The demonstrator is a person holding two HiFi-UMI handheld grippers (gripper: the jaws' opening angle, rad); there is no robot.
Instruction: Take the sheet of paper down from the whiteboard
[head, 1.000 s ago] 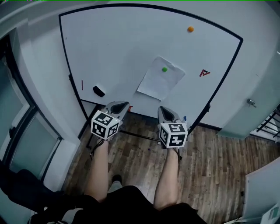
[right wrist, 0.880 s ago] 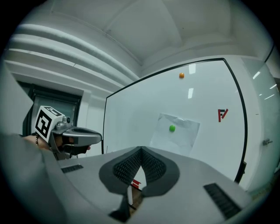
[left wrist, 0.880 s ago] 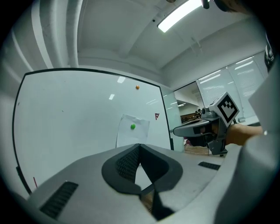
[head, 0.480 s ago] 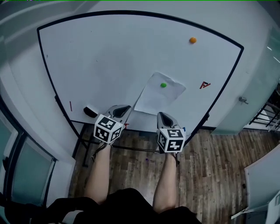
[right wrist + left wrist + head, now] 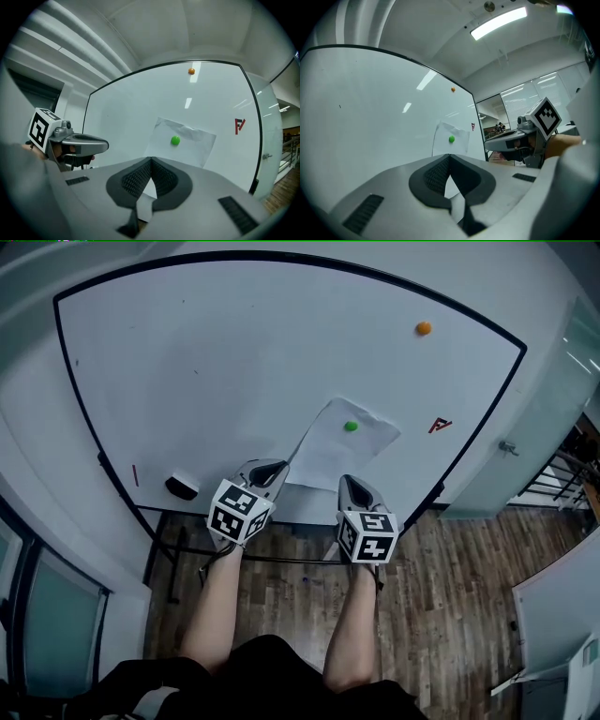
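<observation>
Grey jaws of the left gripper (image 5: pixel 272 468) are pressing together w/ nothing between them. The right gripper (image 5: pixel 352 482) is doing likewise, and both are pointing toward the whiteboard (image 5: pixel 206 381). The sheet of paper (image 5: pixel 339 448) is hanging on the board just above the two tips, w/ a green magnet (image 5: pixel 351 426) pinning it near the top edge. An orange magnet (image 5: pixel 424 328) is sitting higher up to the right, and a black eraser (image 5: pixel 182 487) is sitting low on the left.

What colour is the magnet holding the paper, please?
The magnet is green, clearest in the right gripper view.
</observation>
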